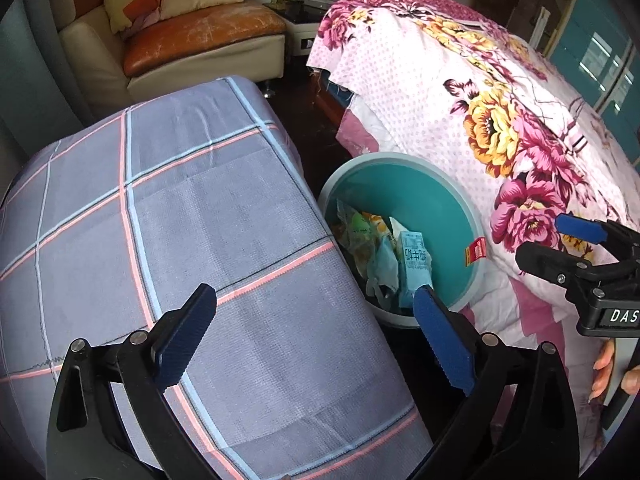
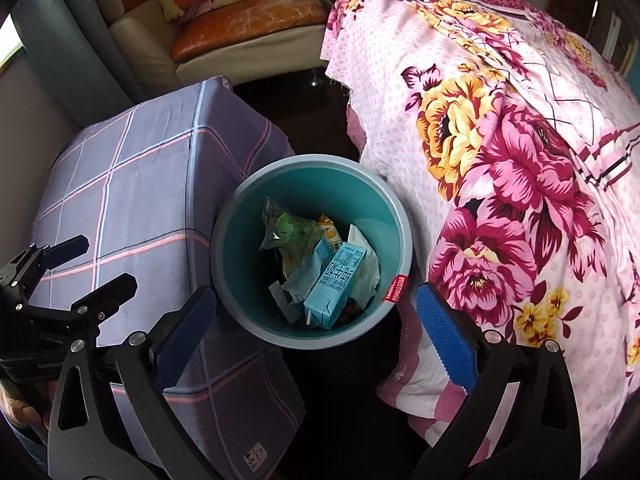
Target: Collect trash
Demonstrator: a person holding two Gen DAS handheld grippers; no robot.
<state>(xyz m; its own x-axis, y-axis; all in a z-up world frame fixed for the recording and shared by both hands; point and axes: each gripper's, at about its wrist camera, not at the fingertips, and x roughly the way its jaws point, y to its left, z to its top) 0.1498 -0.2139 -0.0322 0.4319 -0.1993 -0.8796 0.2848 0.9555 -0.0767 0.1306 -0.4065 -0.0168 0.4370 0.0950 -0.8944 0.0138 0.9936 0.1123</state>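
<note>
A teal round bin (image 2: 308, 176) stands on the dark floor between a plaid-covered block and a floral-covered bed. In it lie a light blue milk carton (image 2: 334, 290), a green wrapper (image 2: 288, 228) and crumpled paper (image 2: 366, 264). The bin also shows in the left wrist view (image 1: 400, 188) with the carton (image 1: 414, 260). My right gripper (image 2: 316, 312) is open and empty, just above the bin's near rim. My left gripper (image 1: 316, 312) is open and empty over the plaid cover, left of the bin. Each gripper shows in the other view: the right (image 1: 560, 240), the left (image 2: 92, 264).
The grey plaid-covered block (image 2: 152, 184) is left of the bin. The pink floral bedspread (image 2: 520, 160) hangs to the right, touching the bin's rim. A cream and orange sofa (image 2: 248, 20) with cushions stands at the back. Teal cabinet doors (image 1: 600, 60) are at far right.
</note>
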